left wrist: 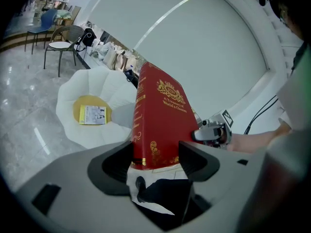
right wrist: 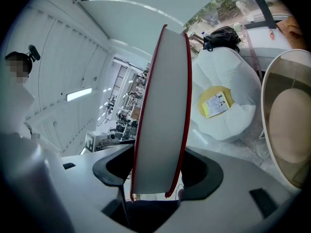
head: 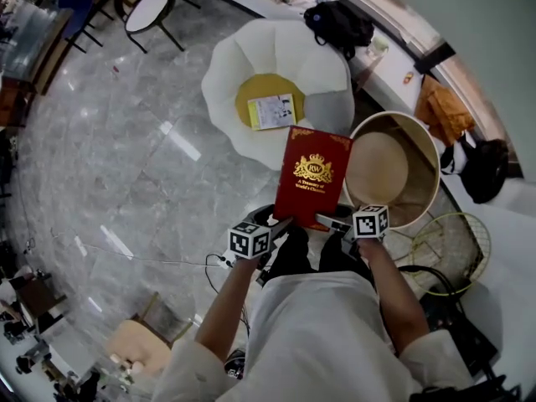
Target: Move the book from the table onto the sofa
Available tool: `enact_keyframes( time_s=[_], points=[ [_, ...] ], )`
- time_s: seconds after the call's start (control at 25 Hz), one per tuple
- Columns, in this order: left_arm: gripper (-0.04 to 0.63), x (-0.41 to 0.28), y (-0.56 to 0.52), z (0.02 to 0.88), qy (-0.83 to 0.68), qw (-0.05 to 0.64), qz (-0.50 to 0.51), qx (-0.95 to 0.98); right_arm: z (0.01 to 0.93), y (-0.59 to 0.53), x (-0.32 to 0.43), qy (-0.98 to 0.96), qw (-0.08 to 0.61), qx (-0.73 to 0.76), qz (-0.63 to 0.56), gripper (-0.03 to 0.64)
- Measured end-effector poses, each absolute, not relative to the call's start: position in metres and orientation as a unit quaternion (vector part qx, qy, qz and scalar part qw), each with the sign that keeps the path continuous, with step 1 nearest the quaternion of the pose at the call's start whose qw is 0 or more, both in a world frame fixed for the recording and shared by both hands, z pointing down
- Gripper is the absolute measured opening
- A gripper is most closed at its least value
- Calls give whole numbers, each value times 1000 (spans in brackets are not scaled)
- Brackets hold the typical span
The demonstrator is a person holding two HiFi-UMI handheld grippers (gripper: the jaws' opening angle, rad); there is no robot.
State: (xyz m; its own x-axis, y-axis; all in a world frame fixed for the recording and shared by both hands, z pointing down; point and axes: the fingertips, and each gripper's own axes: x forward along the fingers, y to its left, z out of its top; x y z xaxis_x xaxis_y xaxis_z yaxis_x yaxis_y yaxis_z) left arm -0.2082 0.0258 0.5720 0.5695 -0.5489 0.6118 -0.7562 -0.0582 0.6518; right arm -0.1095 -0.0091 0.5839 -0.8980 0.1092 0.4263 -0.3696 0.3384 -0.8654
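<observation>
Closest in the head view are the person's shoulders and forearms, reaching out to the two grippers. The left gripper (head: pixel 281 225) and the right gripper (head: pixel 333 221) each pinch the near end of a red book (head: pixel 311 177), gilt cover up, held in the air over grey marble floor (head: pixel 126 166). The book's far edge overlaps the front rim of the white petal-shaped sofa (head: pixel 226 65); its right edge sits just beside the round table (head: pixel 377 170) (rimmed, pale-topped). A leaflet (head: pixel 272 111) lies in the middle of the yellow cushion (head: pixel 251 90) on the sofa seat. A black bag (head: pixel 339 23) rests past the sofa's far edge, and a wire basket (head: pixel 452 245) stands by the table's near side.

Only the left gripper view shows the book's spine and its gilt crest together. Its jaws clamp the book's lower end, one on the spine side, one on the cover. Beyond them are the sofa and its leaflet, two chairs (left wrist: pixel 60 45) along a curved white wall, and the other gripper at the book's right edge.

From the right gripper view come the pale page edges between red covers, which neither other view gives. Its jaws stand wide and press both covers. The sofa, the bag and the table's rim lie beyond.
</observation>
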Motion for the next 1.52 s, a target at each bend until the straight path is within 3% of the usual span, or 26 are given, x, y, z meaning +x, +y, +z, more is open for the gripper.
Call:
enact_keyframes(
  time_s=[0.8,1.52],
  points=[
    [305,-242,-42,631,-510,553,62,656,639,-92,-151,-766,223,46,601,301],
    [304,-257,-141,826,-523,611,32,593,828,-205,-174,-720,295,27,628,293]
  ],
)
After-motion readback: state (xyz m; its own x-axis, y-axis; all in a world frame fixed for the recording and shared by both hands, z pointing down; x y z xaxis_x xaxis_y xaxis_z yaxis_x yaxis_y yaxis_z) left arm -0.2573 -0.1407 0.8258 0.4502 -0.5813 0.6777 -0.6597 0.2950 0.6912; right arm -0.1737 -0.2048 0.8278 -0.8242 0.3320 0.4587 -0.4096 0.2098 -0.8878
